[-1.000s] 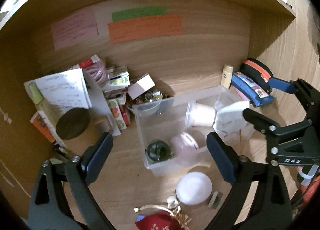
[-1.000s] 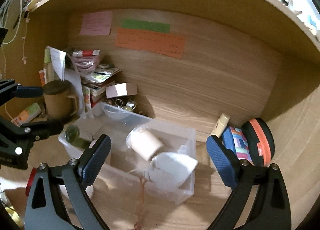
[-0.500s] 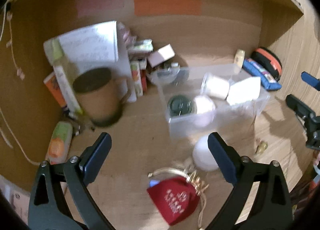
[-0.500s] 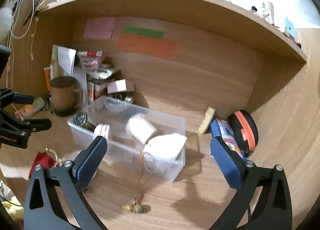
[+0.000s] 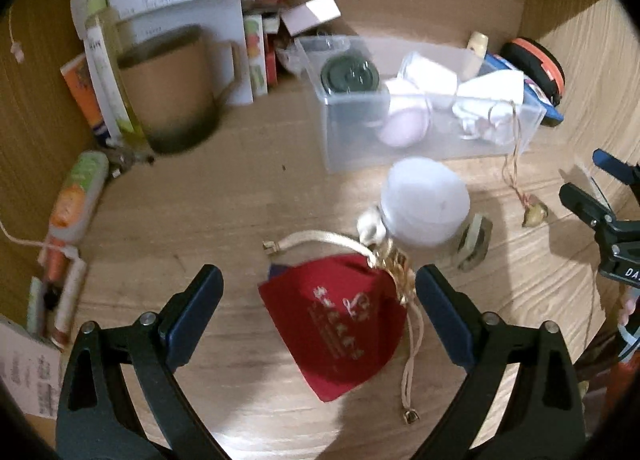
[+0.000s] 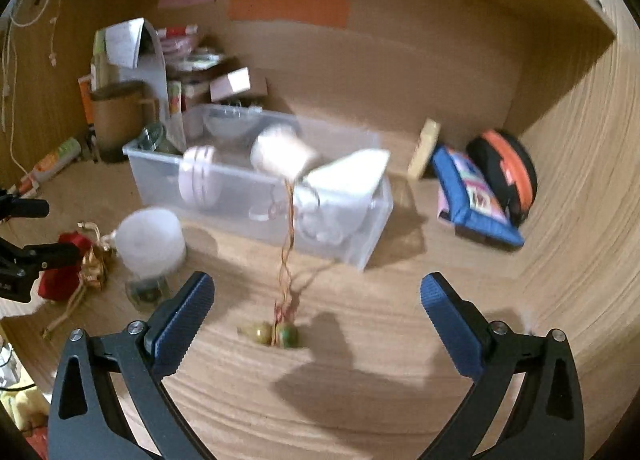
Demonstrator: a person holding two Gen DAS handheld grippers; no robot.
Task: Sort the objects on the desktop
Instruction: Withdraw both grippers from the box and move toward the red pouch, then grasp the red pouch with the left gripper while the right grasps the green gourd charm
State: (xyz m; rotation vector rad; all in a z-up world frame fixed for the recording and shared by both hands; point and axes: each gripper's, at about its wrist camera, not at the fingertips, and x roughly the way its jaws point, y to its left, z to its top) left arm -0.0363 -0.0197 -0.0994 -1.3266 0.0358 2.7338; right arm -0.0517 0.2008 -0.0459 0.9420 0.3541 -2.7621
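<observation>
Left tool (image 5: pixel 318 302) wide open over the red pouch (image 5: pixel 340 324) on the desk (image 5: pixel 208 196), empty. Right tool (image 6: pixel 316 310) open too, above the charm (image 6: pixel 276 334) just before the bin (image 6: pixel 256 188).

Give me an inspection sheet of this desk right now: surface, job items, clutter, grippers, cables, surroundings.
Surface: wooden desk, lit patches.
Job's things: clear bin partly filled; red pouch, white jar and beaded charm lie outside it.
Clutter: brown mug, papers and boxes at back left; blue case at right.
Grippers: left gripper open over the pouch; right gripper open above the charm.
Cables: thin cord at left edge.
Surroundings: sticky notes on back panel.
</observation>
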